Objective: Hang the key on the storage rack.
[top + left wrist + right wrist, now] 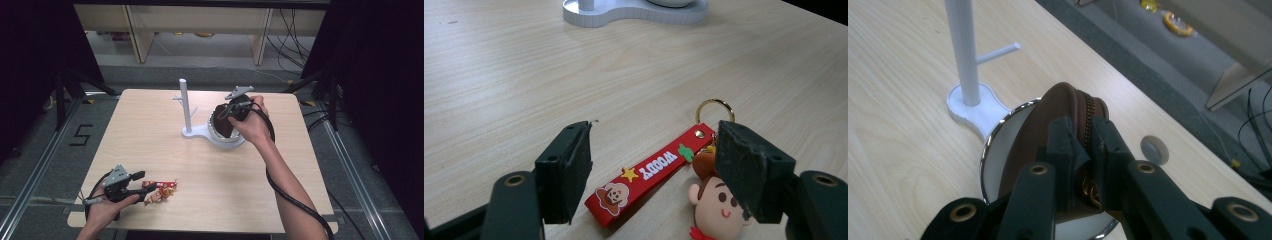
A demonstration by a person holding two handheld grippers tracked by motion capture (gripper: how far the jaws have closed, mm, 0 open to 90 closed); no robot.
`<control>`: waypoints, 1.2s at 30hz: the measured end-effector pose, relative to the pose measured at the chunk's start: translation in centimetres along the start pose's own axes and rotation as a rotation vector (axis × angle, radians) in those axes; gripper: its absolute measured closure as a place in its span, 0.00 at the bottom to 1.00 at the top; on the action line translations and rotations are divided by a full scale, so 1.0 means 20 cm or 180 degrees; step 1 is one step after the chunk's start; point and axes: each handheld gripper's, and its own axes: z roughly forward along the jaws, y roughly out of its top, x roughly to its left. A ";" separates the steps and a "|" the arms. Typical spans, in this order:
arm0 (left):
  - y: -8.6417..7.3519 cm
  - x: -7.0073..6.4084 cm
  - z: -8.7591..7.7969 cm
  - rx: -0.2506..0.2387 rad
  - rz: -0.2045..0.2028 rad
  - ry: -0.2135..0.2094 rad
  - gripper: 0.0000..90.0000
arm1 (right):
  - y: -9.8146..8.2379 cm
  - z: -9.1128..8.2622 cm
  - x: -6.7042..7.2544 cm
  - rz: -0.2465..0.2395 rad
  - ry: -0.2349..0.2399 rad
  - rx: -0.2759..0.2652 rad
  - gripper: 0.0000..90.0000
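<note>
A red "WOODY" strap keychain (pixel 651 170) with a gold ring (pixel 715 107) and a small cartoon figure (pixel 716 205) lies on the wooden table near its front left corner (pixel 161 190). My left gripper (pixel 654 137) stands open with one jaw on each side of the strap and its pads apart from it; it rests low on the table (pixel 144 183). A brown round zip pouch (pixel 1058 100) stands tilted in the white dish (pixel 998 165) of a stand (pixel 185 105). My right gripper (pixel 1082 127) is shut on the pouch's zipped edge (pixel 222 122).
The stand's white pole (pixel 962 45) carries thin side pegs and rises left of the dish (pixel 227 142). A grey round cap (pixel 1154 149) sits in the table near its far edge. Beyond the table are shelving legs, floor cables and dark tripod legs.
</note>
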 end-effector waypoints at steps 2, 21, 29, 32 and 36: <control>0.00 0.00 0.00 -0.0004 0.0010 -0.0004 0.34 | -0.01 0.00 -0.01 0.0005 -0.0002 -0.0028 0.89; 0.00 0.00 -0.01 -0.0018 -0.0040 0.0030 0.33 | -0.13 0.10 -0.02 0.0202 0.0054 -0.0025 0.74; 0.01 -0.01 -0.01 -0.0030 -0.0054 0.0032 0.32 | -0.22 -0.03 -0.10 0.0508 -0.0014 -0.0353 0.56; 0.02 -0.02 -0.02 -0.0057 -0.0038 0.0033 0.31 | -0.32 -0.08 -0.13 0.0759 0.0079 -0.0391 0.53; 0.03 -0.02 -0.01 -0.0087 -0.0054 0.0001 0.31 | -0.48 -0.12 -0.13 0.1092 0.0210 -0.0220 0.52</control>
